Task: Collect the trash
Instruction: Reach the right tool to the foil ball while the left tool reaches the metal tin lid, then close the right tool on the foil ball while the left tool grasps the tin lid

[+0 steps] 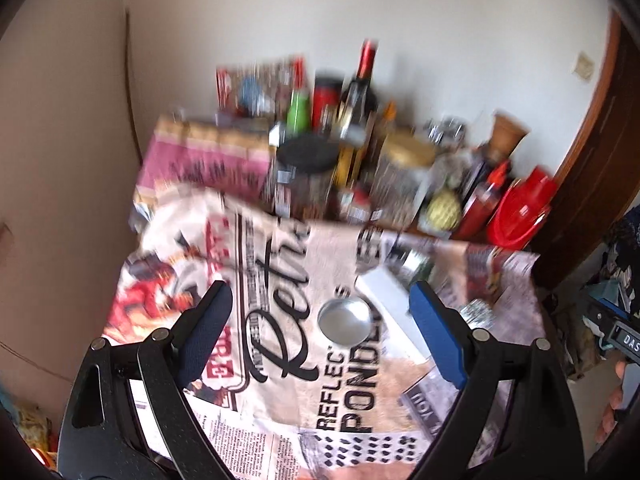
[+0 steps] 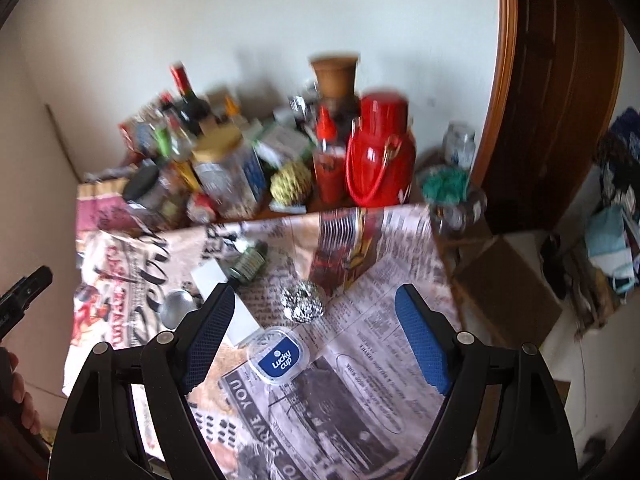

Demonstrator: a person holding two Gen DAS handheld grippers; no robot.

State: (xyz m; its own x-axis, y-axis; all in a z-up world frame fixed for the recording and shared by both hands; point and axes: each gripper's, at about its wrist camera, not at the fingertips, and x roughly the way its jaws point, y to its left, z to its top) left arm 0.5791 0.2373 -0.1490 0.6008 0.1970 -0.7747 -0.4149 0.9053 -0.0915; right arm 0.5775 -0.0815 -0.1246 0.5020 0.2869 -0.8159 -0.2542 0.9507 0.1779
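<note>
On the newspaper-print table (image 2: 380, 320), both tools, left tool (image 1: 320, 320) and right tool (image 2: 316, 332), gape wide; the right should straddle the crumpled silver foil ball (image 2: 302, 304) before closing.

The desk (image 2: 392, 280) wears a newspaper-print cloth. On it lie a foil ball (image 2: 302, 304), a Lucky Cup lid (image 2: 278, 356), a round metal lid (image 1: 345, 321), a white box (image 1: 386, 300) and a small jar (image 2: 247, 266) on its side — bottles and containers crowd the back edge.

Newsprint-patterned tablecloth (image 2: 380, 320), silver foil ball (image 2: 302, 303), red jug (image 2: 378, 152)
</note>
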